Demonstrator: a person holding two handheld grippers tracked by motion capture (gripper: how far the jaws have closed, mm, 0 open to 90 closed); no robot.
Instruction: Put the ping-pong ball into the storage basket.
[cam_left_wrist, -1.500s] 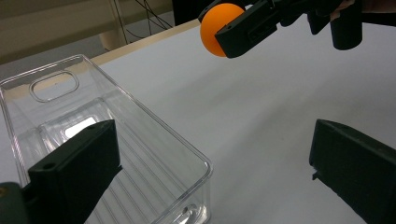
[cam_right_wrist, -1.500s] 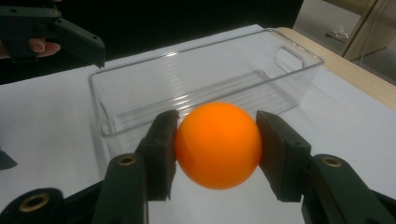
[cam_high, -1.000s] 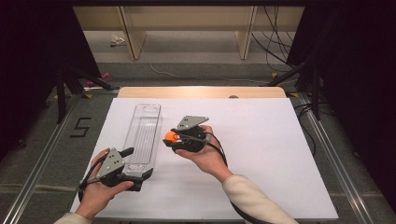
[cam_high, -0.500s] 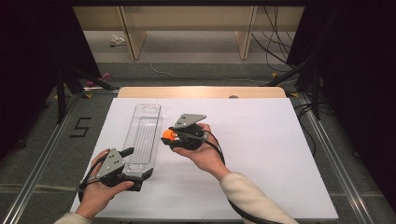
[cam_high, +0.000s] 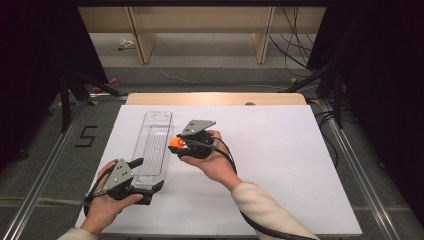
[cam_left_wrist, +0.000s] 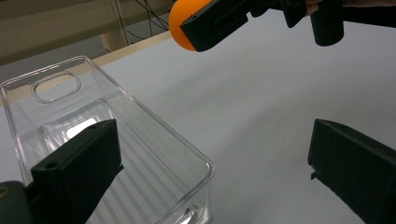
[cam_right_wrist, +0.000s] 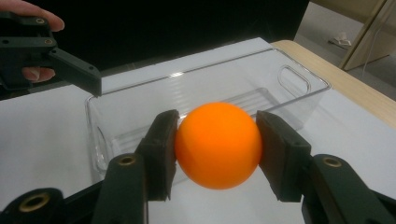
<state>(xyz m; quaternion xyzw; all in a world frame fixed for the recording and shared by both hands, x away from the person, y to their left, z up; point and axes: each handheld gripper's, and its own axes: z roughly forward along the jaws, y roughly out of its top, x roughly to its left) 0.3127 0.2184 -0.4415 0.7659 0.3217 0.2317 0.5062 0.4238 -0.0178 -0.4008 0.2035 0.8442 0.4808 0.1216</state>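
A long clear plastic bin (cam_high: 156, 137) lies lengthwise on the white table top (cam_high: 280, 165), left of centre. My right gripper (cam_high: 179, 144) is shut on an orange ball (cam_high: 175, 142) and holds it in the air beside the bin's right wall. In the right gripper view the ball (cam_right_wrist: 218, 149) sits squeezed between both pads, with the bin (cam_right_wrist: 299, 93) behind it. My left gripper (cam_high: 146, 176) stands open at the bin's near end. In the left gripper view its jaws are wide apart, the bin's near corner (cam_left_wrist: 196, 163) between them, and the ball (cam_left_wrist: 180, 21) is at the top.
A wooden strip (cam_high: 215, 98) borders the table's far edge, with shelf legs (cam_high: 137, 35) and cables (cam_high: 295, 45) on the floor beyond. Metal rails (cam_high: 345, 150) run along both sides. A "5" (cam_high: 86, 136) is marked on the floor at left.
My right gripper has edged slightly left with the ball, closer to the bin's wall. The left gripper and the bin have stayed put.
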